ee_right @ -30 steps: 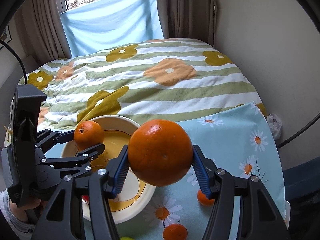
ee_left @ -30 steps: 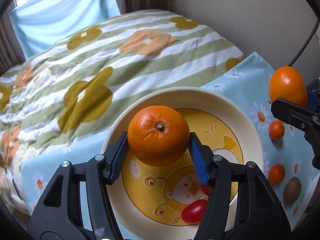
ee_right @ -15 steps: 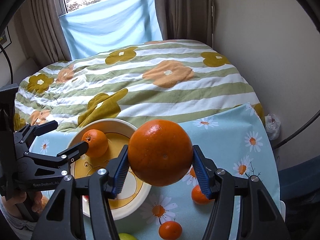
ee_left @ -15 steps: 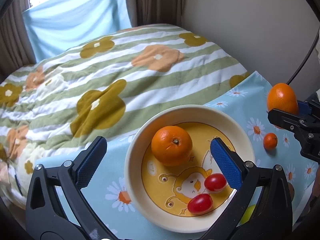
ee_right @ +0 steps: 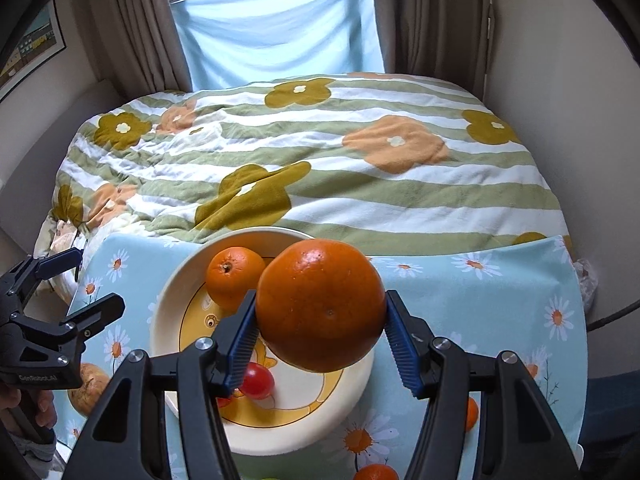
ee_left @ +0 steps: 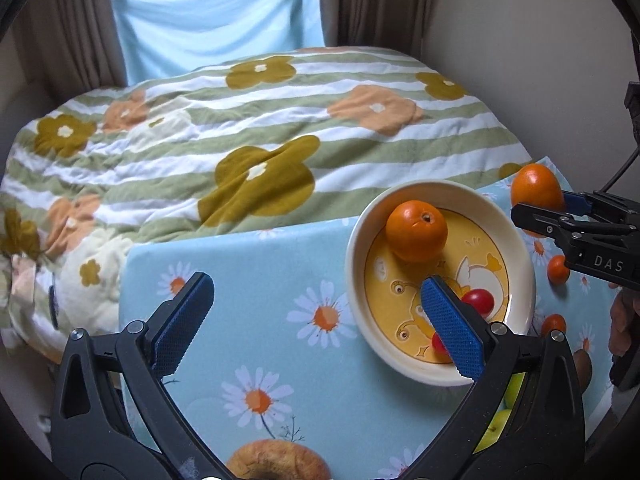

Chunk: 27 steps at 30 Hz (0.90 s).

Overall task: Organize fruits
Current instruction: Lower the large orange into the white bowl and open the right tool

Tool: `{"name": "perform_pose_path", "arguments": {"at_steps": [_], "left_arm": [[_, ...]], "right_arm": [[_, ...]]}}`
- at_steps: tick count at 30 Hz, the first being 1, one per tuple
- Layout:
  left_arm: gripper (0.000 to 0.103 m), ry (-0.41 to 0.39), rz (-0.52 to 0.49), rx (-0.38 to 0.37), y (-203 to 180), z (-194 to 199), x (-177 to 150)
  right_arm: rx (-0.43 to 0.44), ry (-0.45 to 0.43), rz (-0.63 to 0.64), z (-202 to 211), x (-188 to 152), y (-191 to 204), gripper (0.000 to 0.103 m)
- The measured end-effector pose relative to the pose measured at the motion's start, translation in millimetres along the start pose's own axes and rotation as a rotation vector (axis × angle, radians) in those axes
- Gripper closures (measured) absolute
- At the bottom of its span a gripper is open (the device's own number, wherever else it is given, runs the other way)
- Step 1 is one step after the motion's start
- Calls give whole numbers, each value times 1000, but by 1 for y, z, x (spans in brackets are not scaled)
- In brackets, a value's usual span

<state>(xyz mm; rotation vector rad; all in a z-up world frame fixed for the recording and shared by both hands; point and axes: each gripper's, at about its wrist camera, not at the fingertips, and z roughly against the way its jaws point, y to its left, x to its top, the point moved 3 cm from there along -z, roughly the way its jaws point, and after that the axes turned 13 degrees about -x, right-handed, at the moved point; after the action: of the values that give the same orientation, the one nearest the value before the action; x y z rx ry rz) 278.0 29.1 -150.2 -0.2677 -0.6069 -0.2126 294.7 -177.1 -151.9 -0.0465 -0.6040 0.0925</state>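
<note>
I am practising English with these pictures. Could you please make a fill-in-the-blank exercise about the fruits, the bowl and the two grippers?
1. The right gripper is shut on a large round ____ fruit.
2. The cream ceramic bowl with a yellow cartoon bottom holds one orange and ____ small red tomatoes.
3. The left gripper has ____ between its wide open blue pads.
4. The bowl stands on a light blue cloth printed with ____.

Missing words: orange; two; nothing; daisies
</note>
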Motion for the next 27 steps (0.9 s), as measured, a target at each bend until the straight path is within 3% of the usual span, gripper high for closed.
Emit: {"name": "perform_pose_path", "arguments": {"at_steps": [5,11,23,25,26,27], "left_arm": [[0,-3,44,28,13,12,-13],[0,2,77,39,22,15,-23],[0,8,105,32,25,11,-28],[0,7,106,32,25,12,-28],[0,7,107,32,25,12,-28],[0,7,108,33,24,13,-30]], "right_arm": [[48,13,61,-21,-2,16,47],[39,35,111,-46,-5,24,47],[3,27,179,-58,-11,34,46],[6,-8,162,-53,-9,31,26],[19,-28,151,-49,-6,30,5],[26,-46,145,-45,-4,28,0]]}}
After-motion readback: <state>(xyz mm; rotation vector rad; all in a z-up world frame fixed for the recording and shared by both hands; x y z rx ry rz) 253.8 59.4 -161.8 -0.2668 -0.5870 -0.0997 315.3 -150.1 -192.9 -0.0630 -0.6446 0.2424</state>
